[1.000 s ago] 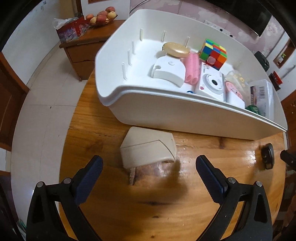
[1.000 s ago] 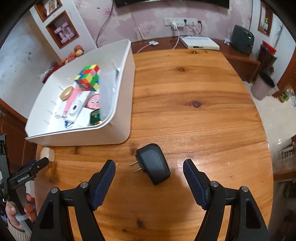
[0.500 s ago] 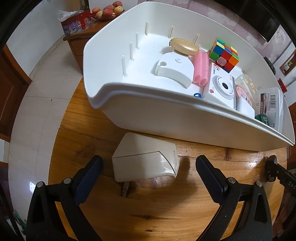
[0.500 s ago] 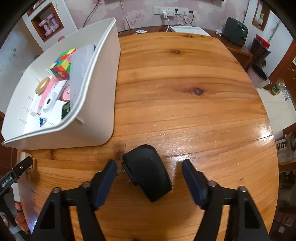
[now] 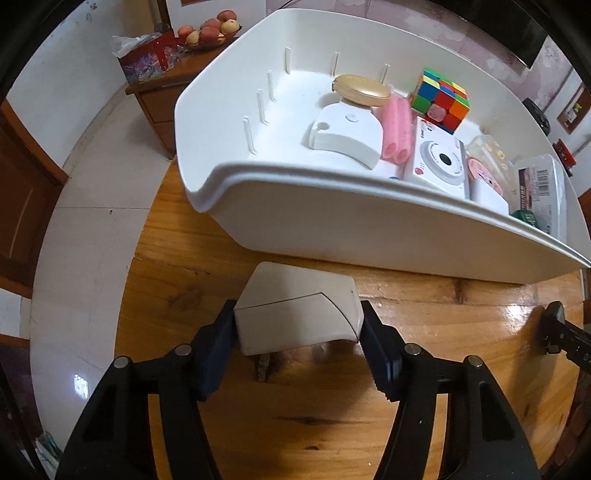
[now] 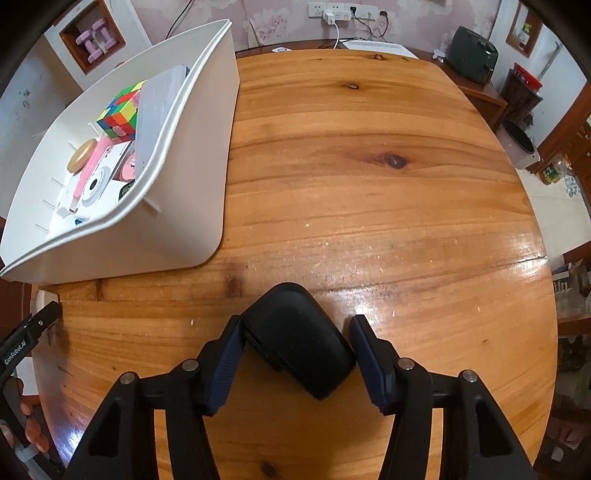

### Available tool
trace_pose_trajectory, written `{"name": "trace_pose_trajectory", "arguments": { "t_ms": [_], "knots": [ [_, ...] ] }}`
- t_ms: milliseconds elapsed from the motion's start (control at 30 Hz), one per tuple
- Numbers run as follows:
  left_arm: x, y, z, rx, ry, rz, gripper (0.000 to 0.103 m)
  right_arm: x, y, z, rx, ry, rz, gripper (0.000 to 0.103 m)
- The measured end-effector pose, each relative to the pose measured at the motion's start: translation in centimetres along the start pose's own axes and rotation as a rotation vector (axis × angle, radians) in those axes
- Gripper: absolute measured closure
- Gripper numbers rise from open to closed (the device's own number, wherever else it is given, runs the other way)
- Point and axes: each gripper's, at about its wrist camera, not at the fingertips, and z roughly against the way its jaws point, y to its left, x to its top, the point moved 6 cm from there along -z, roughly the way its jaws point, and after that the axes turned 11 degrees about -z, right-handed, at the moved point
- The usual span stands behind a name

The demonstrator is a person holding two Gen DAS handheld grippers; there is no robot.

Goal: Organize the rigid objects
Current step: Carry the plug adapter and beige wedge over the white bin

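My left gripper (image 5: 297,334) is shut on a cream plug adapter (image 5: 295,314) that sits on the wooden table (image 5: 332,424), just in front of the white bin (image 5: 369,236). My right gripper (image 6: 295,349) is shut on a black plug adapter (image 6: 299,332) on the table, to the right of the bin (image 6: 184,206). The bin holds a Rubik's cube (image 5: 439,99), a white toy camera (image 5: 439,162), pink rollers (image 5: 397,136), a white curved block (image 5: 343,134), a gold compact (image 5: 362,90) and several small boxes.
The bin's left half has bare floor (image 5: 295,96). The right gripper's tip (image 5: 554,328) shows at the left view's right edge. A side cabinet with a fruit bowl (image 5: 207,29) stands beyond the table. A router (image 6: 373,46) sits behind the table's far edge.
Both grippers moved forward and closed. The left one has taken hold of the cream adapter, the right one the black adapter. The bin looks nearer in both views.
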Motion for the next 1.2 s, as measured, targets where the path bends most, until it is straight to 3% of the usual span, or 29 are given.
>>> {"name": "trace_pose_trajectory", "arguments": {
  "t_ms": [133, 400, 800, 967, 1200],
  "knots": [
    [-0.6, -0.6, 0.9, -0.051, 0.004, 0.017, 0.037, -0.6, 0.0, 0.7, 0.029, 0.004, 0.002, 0.045],
    [0.0, -3.9, 7.4, -0.059, -0.090, -0.093, 0.037, -1.3, 1.1, 5.1, 0.101, -0.049, 0.039, 0.045],
    [6.7, -5.0, 18.0, 0.022, -0.273, -0.226, 0.037, 2.0, 7.4, 20.7, 0.187, -0.313, 0.209, 0.045],
    [8.9, -4.7, 20.4, 0.059, -0.331, -0.245, 0.037, 4.8, 10.2, 27.3, 0.196, -0.421, 0.269, 0.045],
    [12.7, -4.1, 22.3, 0.153, -0.439, -0.258, 0.037, 8.9, 13.8, 32.2, 0.200, -0.522, 0.294, 0.045]
  ]
}}
